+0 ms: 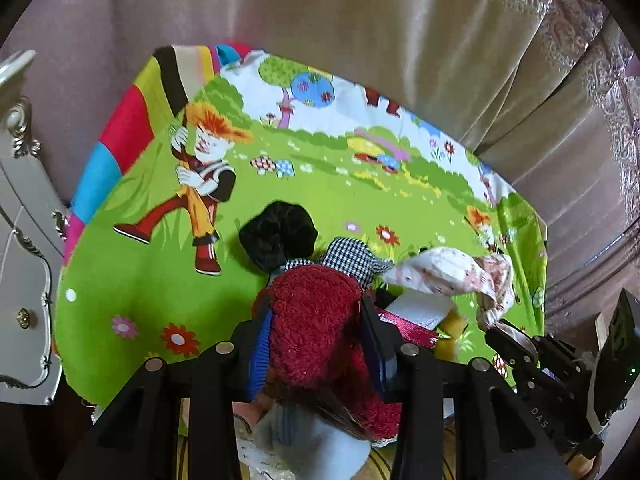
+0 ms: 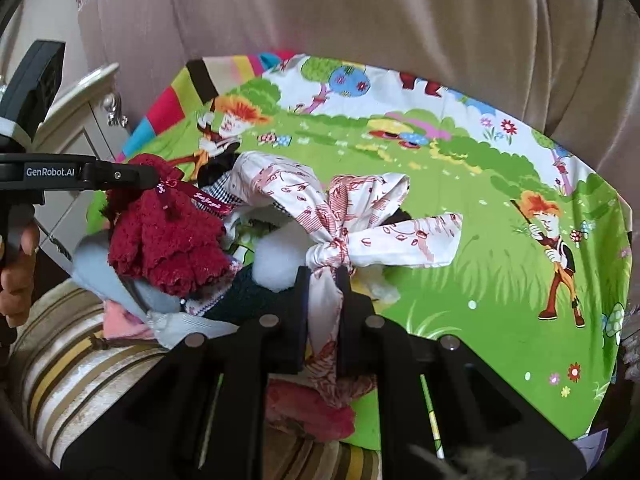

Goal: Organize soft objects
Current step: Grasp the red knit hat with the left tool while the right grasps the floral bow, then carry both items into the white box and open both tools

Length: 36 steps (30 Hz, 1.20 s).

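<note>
A fuzzy dark-red knitted piece (image 1: 316, 320) fills the space between the fingers of my left gripper (image 1: 316, 308), which is shut on it. The same red piece (image 2: 168, 232) shows at the left of the right wrist view, under the left gripper (image 2: 132, 178). My right gripper (image 2: 325, 280) is shut on a white cloth with a red print (image 2: 360, 216), pinched just below its knot. That cloth (image 1: 452, 272) stretches to the right gripper (image 1: 500, 332) in the left wrist view. A black scrunchie (image 1: 278, 236) and a houndstooth piece (image 1: 352, 258) lie on the green cartoon-print cover (image 1: 160, 280).
A heap of other soft things, pale blue (image 2: 100, 268), dark knit (image 2: 248, 296), white fluff (image 2: 276, 256) and pink (image 2: 308, 408), lies by the near edge. A striped cushion (image 2: 80, 368) is below, a white carved cabinet (image 1: 24, 240) at left, curtains (image 1: 400, 40) behind. A hand (image 2: 18, 272) holds the left gripper's handle.
</note>
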Available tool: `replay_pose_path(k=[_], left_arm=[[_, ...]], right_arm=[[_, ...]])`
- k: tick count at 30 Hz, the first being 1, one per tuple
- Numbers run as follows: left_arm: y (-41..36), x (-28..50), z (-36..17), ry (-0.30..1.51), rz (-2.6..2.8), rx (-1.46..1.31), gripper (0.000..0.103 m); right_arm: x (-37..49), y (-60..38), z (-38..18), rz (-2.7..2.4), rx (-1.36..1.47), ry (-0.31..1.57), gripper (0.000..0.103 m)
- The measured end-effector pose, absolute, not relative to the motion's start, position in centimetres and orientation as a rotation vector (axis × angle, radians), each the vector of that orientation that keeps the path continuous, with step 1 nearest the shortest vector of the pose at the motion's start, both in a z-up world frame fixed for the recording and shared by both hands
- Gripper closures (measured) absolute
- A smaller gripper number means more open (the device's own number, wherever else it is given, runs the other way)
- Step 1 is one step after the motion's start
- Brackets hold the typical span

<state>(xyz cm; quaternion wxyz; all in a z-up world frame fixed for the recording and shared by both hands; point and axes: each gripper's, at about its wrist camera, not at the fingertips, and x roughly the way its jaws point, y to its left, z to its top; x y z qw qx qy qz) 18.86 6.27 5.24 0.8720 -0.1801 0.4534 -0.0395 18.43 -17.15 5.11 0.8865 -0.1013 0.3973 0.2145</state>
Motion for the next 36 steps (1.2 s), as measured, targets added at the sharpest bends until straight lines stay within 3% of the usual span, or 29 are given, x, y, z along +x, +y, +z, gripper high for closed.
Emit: replay_pose_path(k=[17,36], left_arm=[[4.0,15.1,9.3,0.856,-0.108,-0.375,0.062],[-6.7,11.6,9.7,0.894,-0.297,-0.299,0.062]], right_arm=[[13.6,-22.9,7.7,0.371,-0.087,0.775,0.088],[6.1,-34.3,6.0,0.209,0.058,0.833,0.088]])
